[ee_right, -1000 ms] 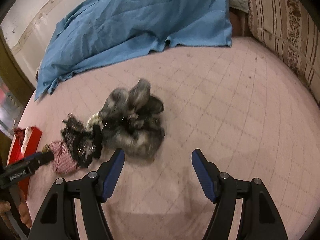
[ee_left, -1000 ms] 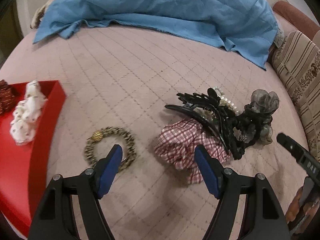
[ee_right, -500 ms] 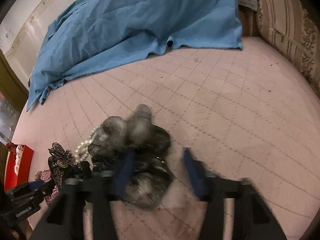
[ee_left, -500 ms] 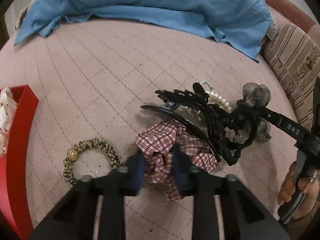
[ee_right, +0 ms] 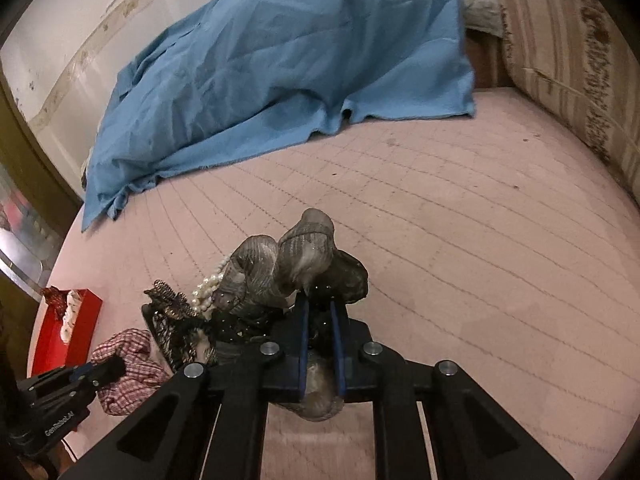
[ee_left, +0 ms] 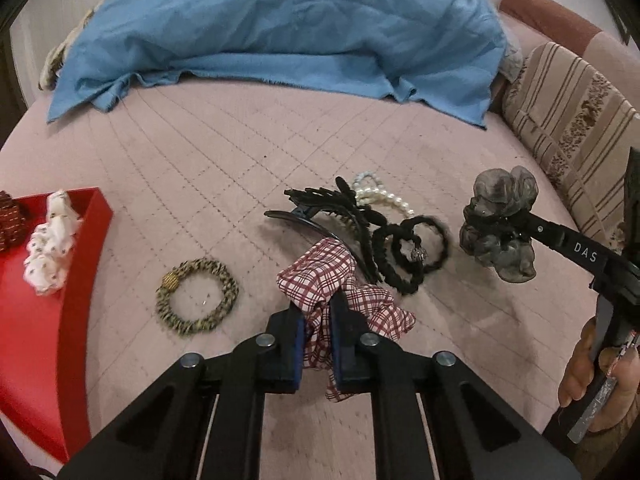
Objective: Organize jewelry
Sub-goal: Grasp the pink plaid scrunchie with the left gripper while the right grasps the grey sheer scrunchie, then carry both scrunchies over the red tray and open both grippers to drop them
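Observation:
My left gripper (ee_left: 318,312) is shut on the red plaid scrunchie (ee_left: 320,272), which lies on the pink quilted bed. My right gripper (ee_right: 319,312) is shut on the grey sheer scrunchie (ee_right: 288,264); in the left wrist view that scrunchie (ee_left: 500,224) sits apart, to the right of the pile. Between them lie a black claw clip (ee_left: 332,212), a pearl bracelet (ee_left: 380,196) and a black hair tie (ee_left: 408,252). A leopard-print hair tie (ee_left: 196,296) lies to the left. A red tray (ee_left: 48,320) at far left holds a white scrunchie (ee_left: 52,240) and a dark red one (ee_left: 8,220).
A blue cloth (ee_left: 280,32) covers the back of the bed. A striped cushion (ee_left: 568,120) stands along the right side. The person's hand (ee_left: 592,380) holds the right gripper at lower right of the left wrist view.
Both grippers went from open to shut: the left closed on the plaid scrunchie, the right on the grey scrunchie. The grey scrunchie has come away rightward from the pile.

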